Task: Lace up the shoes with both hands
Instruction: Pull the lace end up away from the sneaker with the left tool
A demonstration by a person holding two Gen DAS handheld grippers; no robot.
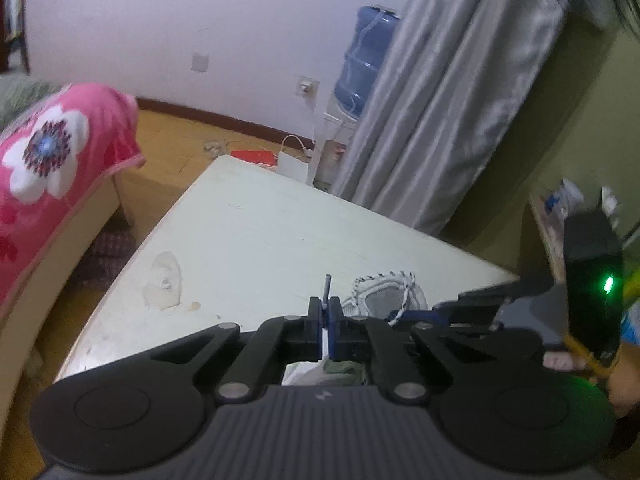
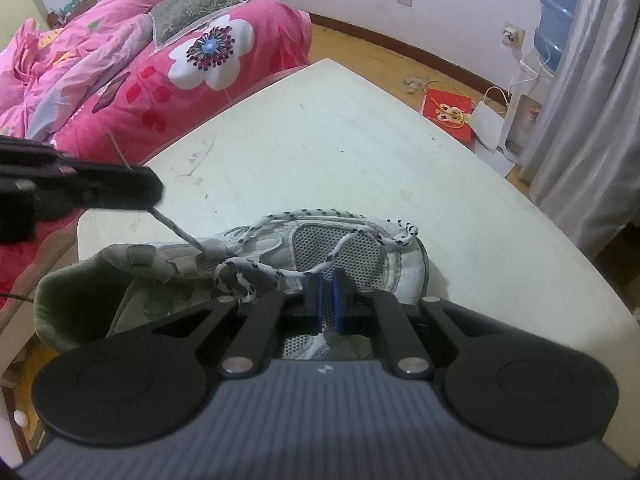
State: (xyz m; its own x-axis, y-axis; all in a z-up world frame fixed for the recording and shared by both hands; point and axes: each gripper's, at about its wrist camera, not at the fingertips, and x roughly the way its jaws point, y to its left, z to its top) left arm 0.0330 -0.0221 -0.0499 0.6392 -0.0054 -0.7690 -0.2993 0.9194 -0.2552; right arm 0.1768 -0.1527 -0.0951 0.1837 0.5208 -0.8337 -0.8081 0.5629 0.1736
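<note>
Left hand-held gripper [image 2: 154,196] pinching lace end [image 2: 176,227] taut above shoe [image 2: 360,248] lying on bench [image 2: 340,140], right hand-held gripper [image 2: 327,284] nearly pressed together on lace strand; risk: aglet slips out under tension.

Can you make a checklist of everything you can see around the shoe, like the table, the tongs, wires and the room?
Surface: pale table, scuffed and stained, one peeled patch.
Job's things: grey-white mesh shoe lying on the table; speckled shoelace partly threaded, loops loose over the toe.
Clutter: nothing seen on the table besides the shoe.
Grippers: left tongs shut on the lace tip; right tongs nearly closed over the lace, grip unclear.
Cables: white cord from a wall socket by the dispenser.
Surroundings: pink floral bedding, blue water bottle, grey curtain, red packet on the wooden floor.
</note>
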